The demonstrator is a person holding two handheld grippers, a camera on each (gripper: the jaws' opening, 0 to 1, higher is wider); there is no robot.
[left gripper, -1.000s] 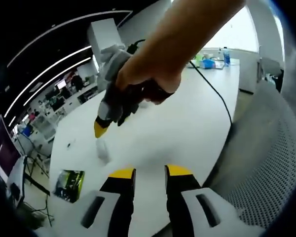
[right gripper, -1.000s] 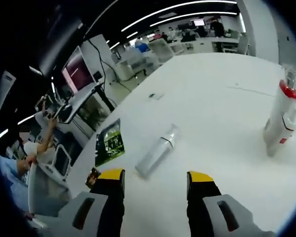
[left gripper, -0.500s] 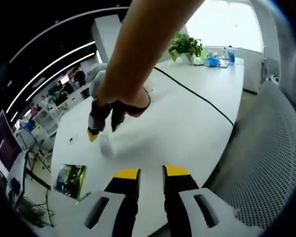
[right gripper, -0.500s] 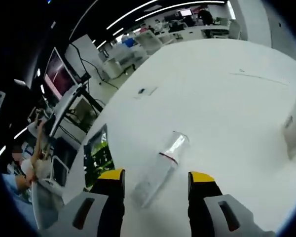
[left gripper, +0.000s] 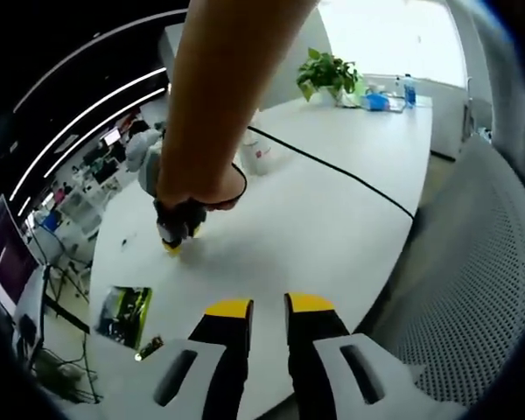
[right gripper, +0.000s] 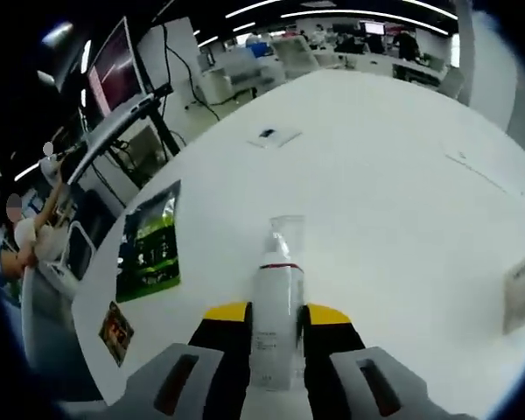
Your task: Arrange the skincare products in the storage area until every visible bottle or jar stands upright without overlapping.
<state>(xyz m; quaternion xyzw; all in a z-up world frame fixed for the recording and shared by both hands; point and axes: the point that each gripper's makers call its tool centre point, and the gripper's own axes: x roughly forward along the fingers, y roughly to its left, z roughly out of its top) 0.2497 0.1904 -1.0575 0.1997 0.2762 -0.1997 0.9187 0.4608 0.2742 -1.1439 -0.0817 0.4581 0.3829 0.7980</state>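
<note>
Right gripper view, bottom centre, my right gripper (right gripper: 276, 313) clamped on lying clear bottle (right gripper: 277, 308), left gripper (left gripper: 268, 304) nearly closed, empty, over white table (left gripper: 315, 219).

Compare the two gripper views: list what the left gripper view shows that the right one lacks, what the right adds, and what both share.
Left gripper view: the person's arm reaching down with the right gripper to the table, a black cable, a potted plant, a mesh chair, and the left gripper, nearly shut and holding nothing.

Right gripper view: a lying bottle with a clear cap between the right gripper's jaws, a monitor, and a small card.

Both: the white table and the green leaflet near its edge.
</note>
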